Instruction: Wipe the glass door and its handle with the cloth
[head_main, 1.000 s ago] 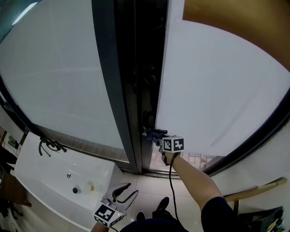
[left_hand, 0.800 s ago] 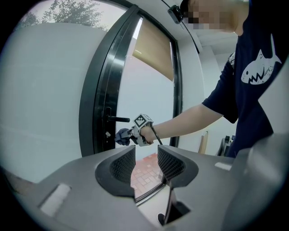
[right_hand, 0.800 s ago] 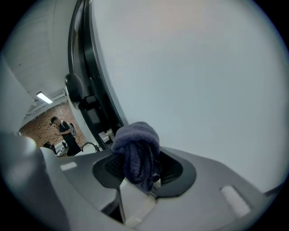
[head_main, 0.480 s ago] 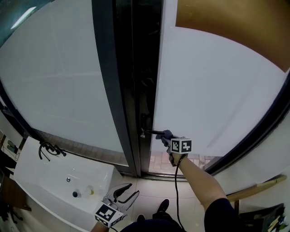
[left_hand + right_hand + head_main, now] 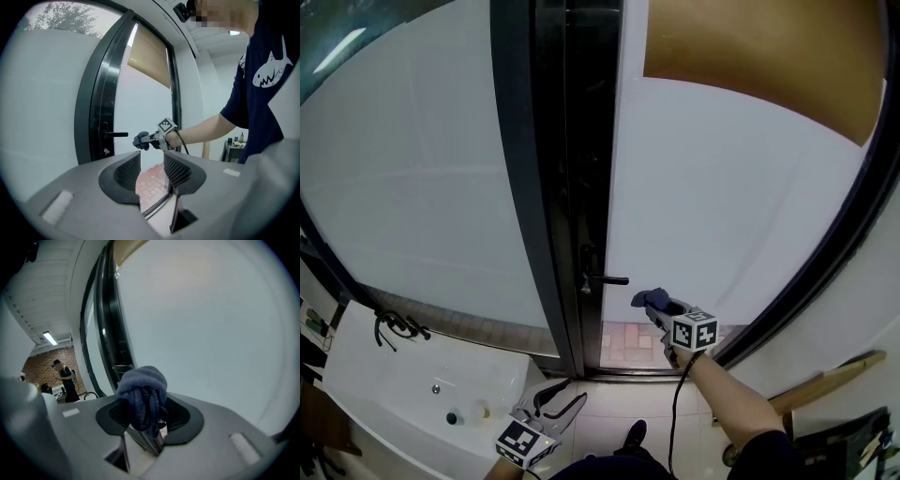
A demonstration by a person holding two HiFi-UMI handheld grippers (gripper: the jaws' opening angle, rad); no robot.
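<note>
Blue cloth [image 5: 140, 392]: clamped in right gripper [image 5: 659, 305], just right of door handle [image 5: 607, 279], not touching.
Left gripper [image 5: 147, 171]: jaws apart, empty.

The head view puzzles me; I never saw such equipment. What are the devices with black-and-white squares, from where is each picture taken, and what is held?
There is no robot: a person holds a two-jaw tool in each hand, and each marker cube is part of a tool. The head view comes from a camera on the person's head, looking down at a glass door with a dark handle; a white basin stands at lower left. The other two views come from cameras riding on the tools, looking along their jaws. The right tool is shut on a dark blue cloth, close to the handle but not touching it. The left tool hangs low, jaws apart, nothing between them.
</note>
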